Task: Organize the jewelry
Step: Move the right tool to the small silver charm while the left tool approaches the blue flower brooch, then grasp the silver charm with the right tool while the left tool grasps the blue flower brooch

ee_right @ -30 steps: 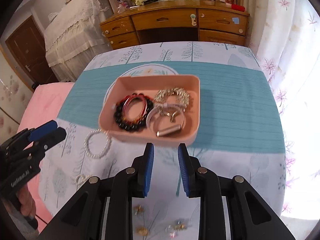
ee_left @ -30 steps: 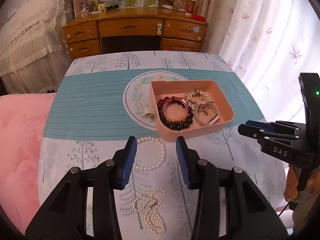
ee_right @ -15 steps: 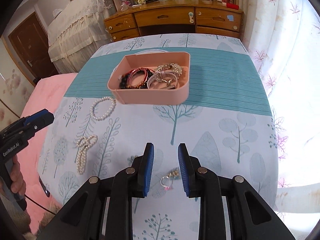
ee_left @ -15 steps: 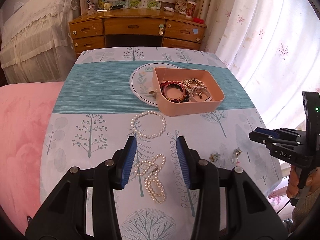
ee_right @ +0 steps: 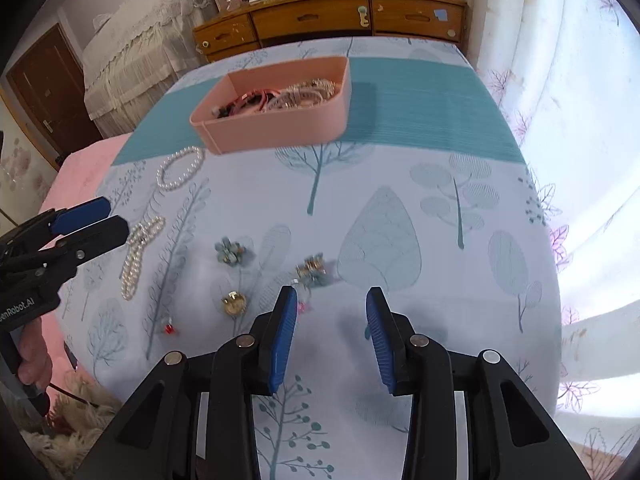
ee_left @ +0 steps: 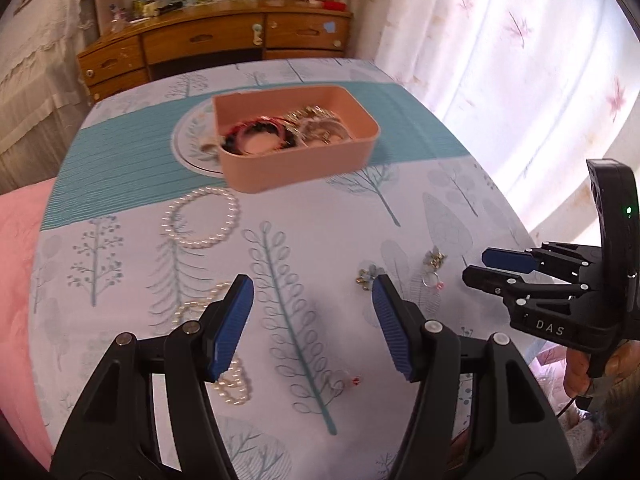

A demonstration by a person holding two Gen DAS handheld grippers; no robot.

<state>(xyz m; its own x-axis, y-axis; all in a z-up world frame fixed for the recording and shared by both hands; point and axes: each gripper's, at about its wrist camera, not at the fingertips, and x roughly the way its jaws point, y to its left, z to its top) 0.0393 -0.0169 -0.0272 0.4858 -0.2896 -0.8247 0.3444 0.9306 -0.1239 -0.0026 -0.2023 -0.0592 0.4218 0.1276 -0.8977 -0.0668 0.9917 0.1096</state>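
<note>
A pink box (ee_left: 296,148) (ee_right: 276,112) holding bracelets stands mid-table. A pearl bracelet (ee_left: 202,218) (ee_right: 180,168) lies in front of it, and a pearl necklace (ee_left: 228,344) (ee_right: 138,252) lies nearer, partly behind my left finger. Small pieces lie on the cloth: a blue flower brooch (ee_right: 232,252), a gold ring (ee_right: 234,303), an earring cluster (ee_right: 312,270) and a red-bead ring (ee_left: 348,380). My left gripper (ee_left: 312,308) is open and empty above the cloth. My right gripper (ee_right: 332,320) is open and empty, just behind the earring cluster.
The table wears a tree-print cloth (ee_right: 400,216) with a teal band. A wooden desk (ee_right: 332,20) stands beyond it, white curtains (ee_left: 500,60) to the right, a pink bedspread (ee_left: 16,260) to the left. The table's front edge is close below the grippers.
Both grippers have pulled back from the pink box toward the near table edge and dropped lower. Both jaws have opened wider. The right gripper now sits by the small pieces.
</note>
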